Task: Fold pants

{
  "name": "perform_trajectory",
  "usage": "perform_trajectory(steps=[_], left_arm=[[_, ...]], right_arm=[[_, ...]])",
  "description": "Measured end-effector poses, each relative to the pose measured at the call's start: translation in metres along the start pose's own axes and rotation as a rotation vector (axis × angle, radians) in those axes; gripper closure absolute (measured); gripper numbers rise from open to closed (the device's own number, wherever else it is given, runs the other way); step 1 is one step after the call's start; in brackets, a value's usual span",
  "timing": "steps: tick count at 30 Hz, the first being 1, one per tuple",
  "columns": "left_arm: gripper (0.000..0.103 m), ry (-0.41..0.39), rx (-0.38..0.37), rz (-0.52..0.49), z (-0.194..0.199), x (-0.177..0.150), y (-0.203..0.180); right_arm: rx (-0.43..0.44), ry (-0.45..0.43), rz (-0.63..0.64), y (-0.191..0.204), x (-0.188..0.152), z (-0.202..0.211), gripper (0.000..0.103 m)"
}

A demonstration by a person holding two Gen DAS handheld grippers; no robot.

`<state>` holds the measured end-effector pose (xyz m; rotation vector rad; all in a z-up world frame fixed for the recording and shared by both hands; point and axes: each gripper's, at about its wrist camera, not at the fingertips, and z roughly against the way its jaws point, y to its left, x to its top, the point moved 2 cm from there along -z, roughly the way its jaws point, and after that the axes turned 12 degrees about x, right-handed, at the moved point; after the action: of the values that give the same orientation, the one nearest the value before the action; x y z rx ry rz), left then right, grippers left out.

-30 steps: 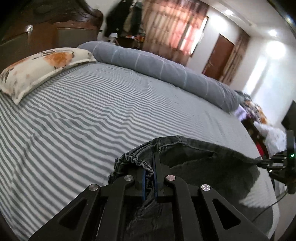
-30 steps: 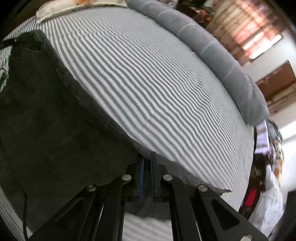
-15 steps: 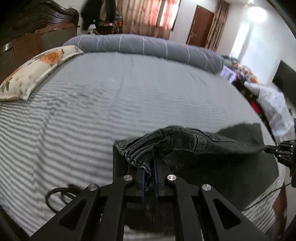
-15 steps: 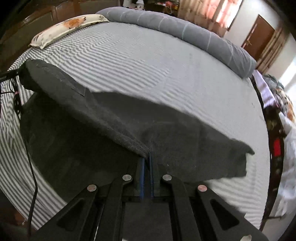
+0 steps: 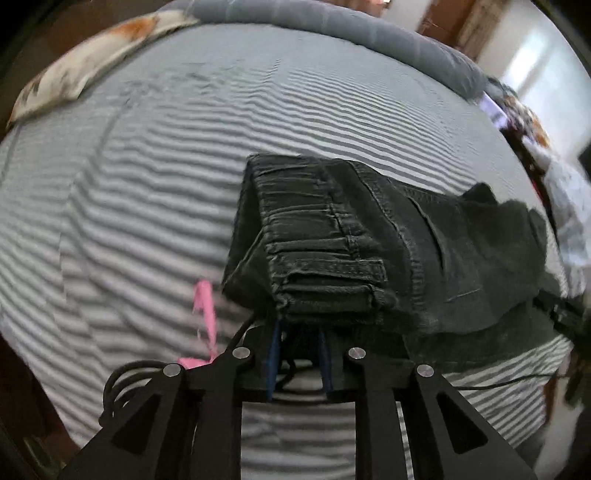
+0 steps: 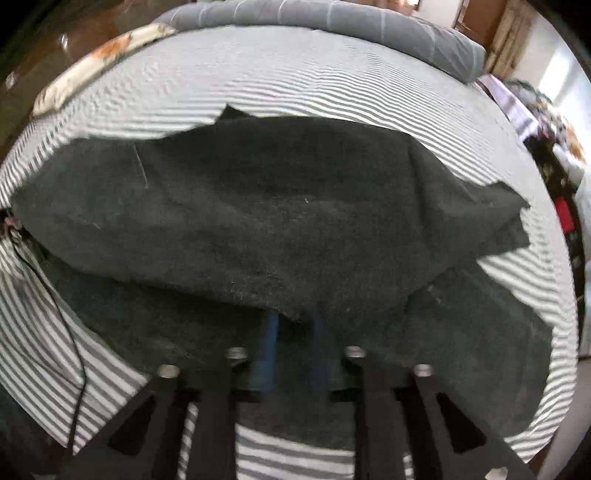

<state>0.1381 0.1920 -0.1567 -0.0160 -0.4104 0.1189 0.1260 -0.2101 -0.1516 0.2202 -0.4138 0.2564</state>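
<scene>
Dark grey pants lie folded on the grey striped bed; the elastic waistband end faces the left wrist view. My left gripper is open just behind the waistband edge, its blue pads apart and empty. In the right wrist view the pants spread wide, a top layer doubled over a lower one. My right gripper is open at the near folded edge, pads apart; the cloth edge hangs just in front of them.
A floral pillow lies at the bed's far left. A rolled grey blanket runs along the far side. A pink tag and black cable sit by my left gripper. Clutter stands at the right.
Both grippers have opened and let go of the pants. The lifted cloth has dropped onto the bed as a folded layer, and both cameras now look down on it.
</scene>
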Motion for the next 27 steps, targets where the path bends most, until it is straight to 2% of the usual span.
perform_trajectory(steps=[1,5,8,10,13,18,23,27], left_arm=[[0.081,0.005,-0.016,0.021,0.006,-0.003,0.005],[0.071,0.002,-0.094,0.109,0.039,-0.015,0.024],[0.067,0.016,-0.273,0.245,0.062,-0.024,0.044],[0.062,0.004,-0.321,0.304,0.071,-0.028,0.048],[0.059,0.006,-0.342,0.319,0.070,-0.031,0.037],[0.059,0.073,-0.406,0.376,0.044,-0.029,0.010],[0.059,0.074,-0.417,0.472,0.024,-0.015,0.004],[0.057,0.088,-0.380,0.503,0.012,-0.006,0.004]], right_arm=[[-0.001,-0.031,-0.004,0.001,-0.004,0.009,0.056],[0.060,-0.089,-0.059,0.005,-0.025,0.037,0.055],[0.126,-0.127,-0.128,0.004,-0.043,0.053,0.055],[0.161,-0.157,-0.174,0.003,-0.052,0.061,0.055],[0.215,-0.191,-0.254,-0.001,-0.065,0.064,0.055],[0.270,-0.223,-0.333,-0.004,-0.074,0.060,0.055],[0.331,-0.248,-0.419,-0.009,-0.076,0.045,0.055],[0.378,-0.270,-0.494,-0.017,-0.073,0.034,0.054]])
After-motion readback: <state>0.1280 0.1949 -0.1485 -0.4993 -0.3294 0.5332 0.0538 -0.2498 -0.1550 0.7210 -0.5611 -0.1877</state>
